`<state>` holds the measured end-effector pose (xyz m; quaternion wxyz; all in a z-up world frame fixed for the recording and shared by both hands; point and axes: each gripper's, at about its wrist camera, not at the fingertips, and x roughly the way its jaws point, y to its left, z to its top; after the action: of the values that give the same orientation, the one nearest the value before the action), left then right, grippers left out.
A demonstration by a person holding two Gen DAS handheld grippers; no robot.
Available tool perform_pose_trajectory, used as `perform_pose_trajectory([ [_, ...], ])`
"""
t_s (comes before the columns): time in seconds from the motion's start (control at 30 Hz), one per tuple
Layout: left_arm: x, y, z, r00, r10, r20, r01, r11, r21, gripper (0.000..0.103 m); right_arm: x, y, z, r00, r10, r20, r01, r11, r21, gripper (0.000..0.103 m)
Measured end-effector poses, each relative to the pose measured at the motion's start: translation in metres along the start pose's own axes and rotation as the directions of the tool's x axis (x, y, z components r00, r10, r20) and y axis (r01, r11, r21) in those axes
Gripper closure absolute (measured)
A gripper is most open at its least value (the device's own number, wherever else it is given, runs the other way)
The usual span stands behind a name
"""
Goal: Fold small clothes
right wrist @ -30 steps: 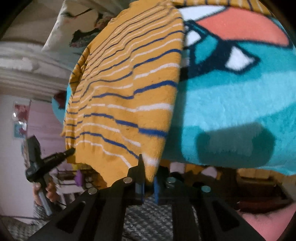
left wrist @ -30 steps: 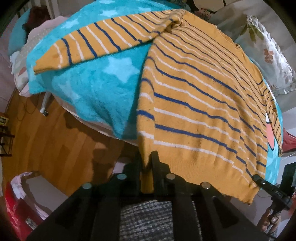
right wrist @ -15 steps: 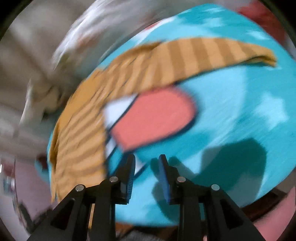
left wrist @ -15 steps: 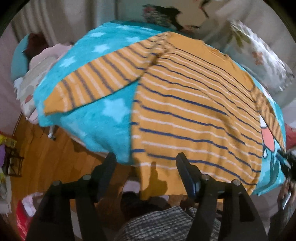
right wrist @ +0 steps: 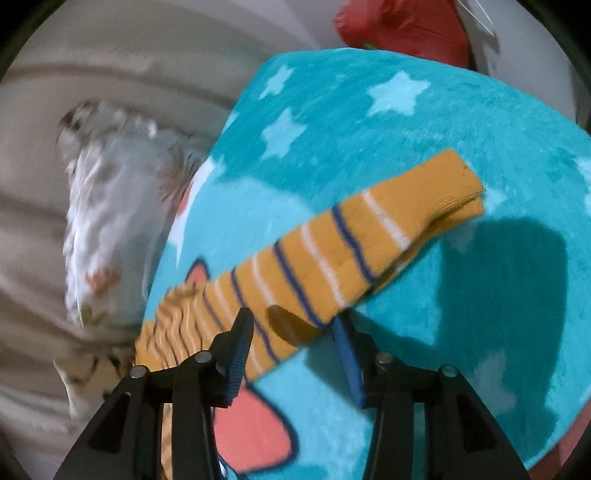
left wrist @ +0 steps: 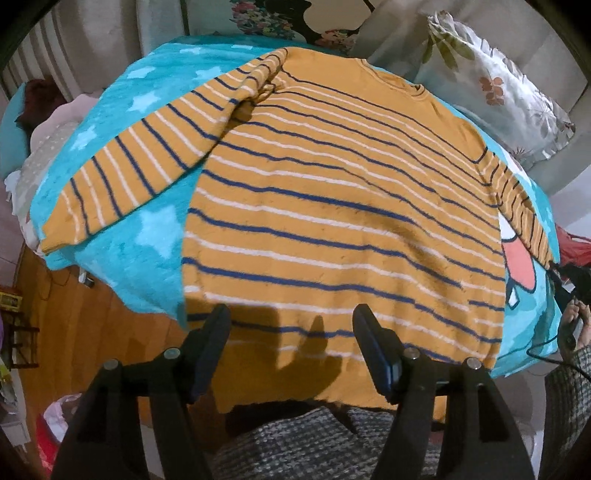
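So the orange striped sweater [left wrist: 332,206] is lying flat, front down or up I can't say, spread across the turquoise star blanket [left wrist: 147,243] with its hem hanging off the near edge at 6 o'clock in the left wrist view. One sleeve [left wrist: 147,162] is stretched out toward 9 o'clock on the blanket, and the other one runs down the far side at about 3 o'clock. The left gripper [left wrist: 291,332] hovers right over the hem with its jaws wide apart, nothing in them, and its shadow falls on the knit just between the fingers. Over in the right wrist view, which is kinda blurry, the right gripper [right wrist: 291,339] also has its jaws spread, and the sleeve [right wrist: 343,262] lies diagonally across the gap, running from 8 o'clock up to the cuff at roughly 2 o'clock. Honestly can't tell if the blue pads [right wrist: 236,365] are touching the fabric or just above it, but they're not clamped on it. There's a pink and white cartoon patch on the blanket [right wrist: 461,133] near 6 o'clock under that gripper. A floral pillow [left wrist: 495,88] sits at 1 o'clock in the left view, wooden floor [left wrist: 74,325] at 8 o'clock, and something red [right wrist: 406,26] past the blanket at 12 o'clock in the right view.
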<state>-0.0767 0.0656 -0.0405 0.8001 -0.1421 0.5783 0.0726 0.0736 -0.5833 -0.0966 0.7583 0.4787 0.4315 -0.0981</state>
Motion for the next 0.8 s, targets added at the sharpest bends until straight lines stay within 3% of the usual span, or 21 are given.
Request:
perform_pose_trajectory([
  [0.1,0.002,-0.005,0.006,1.000,-0.018,-0.004,0.018,1.000,-0.008,0.036,-0.009,0.019,0.010,1.000,0.021,0.013,-0.021,0.999,-0.026,0.093],
  [0.2,0.003,-0.012,0.009,1.000,-0.020,-0.003,0.020,1.000,0.004,0.036,-0.052,0.055,0.013,0.984,0.168,0.061,-0.158,0.977,-0.143,0.094],
  [0.3,0.007,-0.017,0.012,1.000,-0.029,-0.010,0.029,0.999,0.013,0.036,-0.086,0.068,0.003,0.967,0.243,0.082,-0.221,0.952,-0.210,0.094],
  [0.43,0.015,-0.024,0.014,0.999,-0.042,-0.031,0.043,0.999,0.029,0.036,-0.077,0.039,-0.019,0.986,0.162,0.046,-0.151,0.969,-0.195,0.093],
  [0.57,0.019,-0.029,0.016,0.998,-0.043,-0.040,0.045,0.998,0.049,0.036,-0.048,-0.017,-0.042,0.996,0.082,-0.038,-0.084,0.994,-0.073,0.092],
  [0.73,0.020,-0.029,0.015,0.998,-0.041,-0.047,0.043,0.998,0.050,0.036,-0.056,-0.050,-0.049,0.998,0.062,-0.004,-0.062,0.998,0.022,0.087],
  [0.8,0.021,-0.029,0.015,0.998,-0.041,-0.052,0.043,0.998,0.048,0.036,-0.063,-0.061,-0.046,0.997,0.069,0.019,-0.070,0.996,0.058,0.064],
])
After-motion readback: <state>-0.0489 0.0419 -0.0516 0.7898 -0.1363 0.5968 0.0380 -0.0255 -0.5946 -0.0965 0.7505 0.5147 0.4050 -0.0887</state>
